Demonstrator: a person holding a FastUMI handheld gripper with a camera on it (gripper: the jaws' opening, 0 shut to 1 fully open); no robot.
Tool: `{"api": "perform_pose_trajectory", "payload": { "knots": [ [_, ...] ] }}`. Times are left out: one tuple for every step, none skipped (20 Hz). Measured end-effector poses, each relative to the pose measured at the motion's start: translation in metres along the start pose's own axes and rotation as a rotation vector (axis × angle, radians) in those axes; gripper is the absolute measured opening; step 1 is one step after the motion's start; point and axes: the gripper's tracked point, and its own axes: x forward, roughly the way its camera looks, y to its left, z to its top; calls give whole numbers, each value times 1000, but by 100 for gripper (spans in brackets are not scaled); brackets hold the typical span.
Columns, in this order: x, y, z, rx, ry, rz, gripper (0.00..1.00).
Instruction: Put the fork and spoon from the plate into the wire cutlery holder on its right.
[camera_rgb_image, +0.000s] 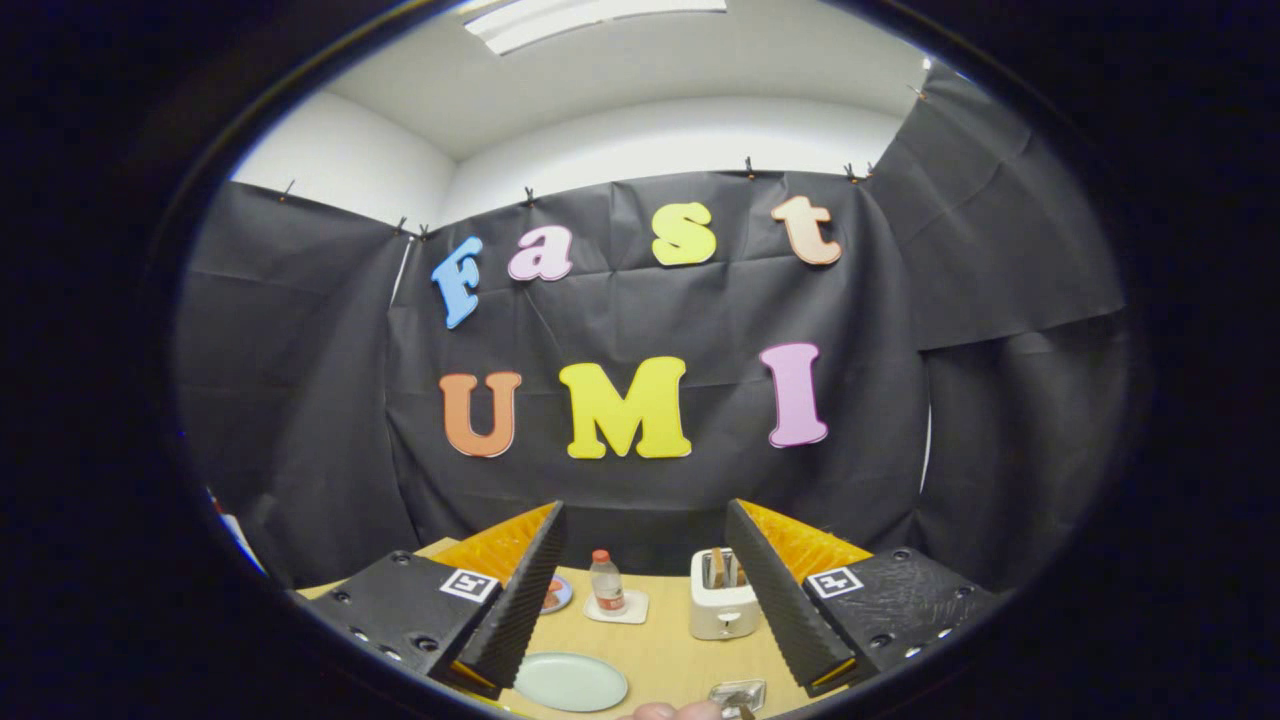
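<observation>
In the gripper view, the gripper (645, 600) is hanging above the table (660, 650) with its jaws standing wide apart and holding nothing; the tabletop and the things on it are showing through the gap between them.

The pale plate (570, 681) is lying on the table just ahead of the left finger, and its visible face is looking bare: no fork or spoon is showing on it. Close to the right finger, a small wire cutlery holder (737, 695) is sitting to the plate's right, with something metallic inside it that is too small to tell apart. A fingertip (672, 711) of a person's hand is resting right beside it. Judging from the bare plate, the cutlery is probably already in the holder and the task is at or near its end, though this is not certain.

Beyond the fingers, a white toaster (722, 600) is standing near the right finger, a small bottle (606, 583) is sitting on a white coaster (618, 607), and a small dish (555, 595) is partly hiding behind the left finger. All of these are well apart from the plate and holder, so nothing appears to be blocking the way.
</observation>
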Motion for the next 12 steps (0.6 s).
{"api": "perform_pose_trajectory", "payload": {
  "knots": [
    [1, 2, 1, -2, -2, 3, 96],
    [2, 4, 2, -2, -7, 8, 96],
    [3, 6, 2, 0, -9, 12, 96],
    [5, 9, 1, 3, -7, 19, 96],
    [6, 11, 0, 4, -6, 24, 96],
    [6, 12, -1, 4, -4, 26, 96],
    [8, 15, 1, 8, -3, 31, 96],
    [10, 19, 2, 7, -5, 36, 96],
    [10, 20, 1, 2, -9, 40, 96],
    [10, 22, 1, -2, -12, 44, 96],
    [12, 24, 1, -1, -11, 47, 96],
    [13, 26, 1, 1, -7, 52, 96]
  ]
}}
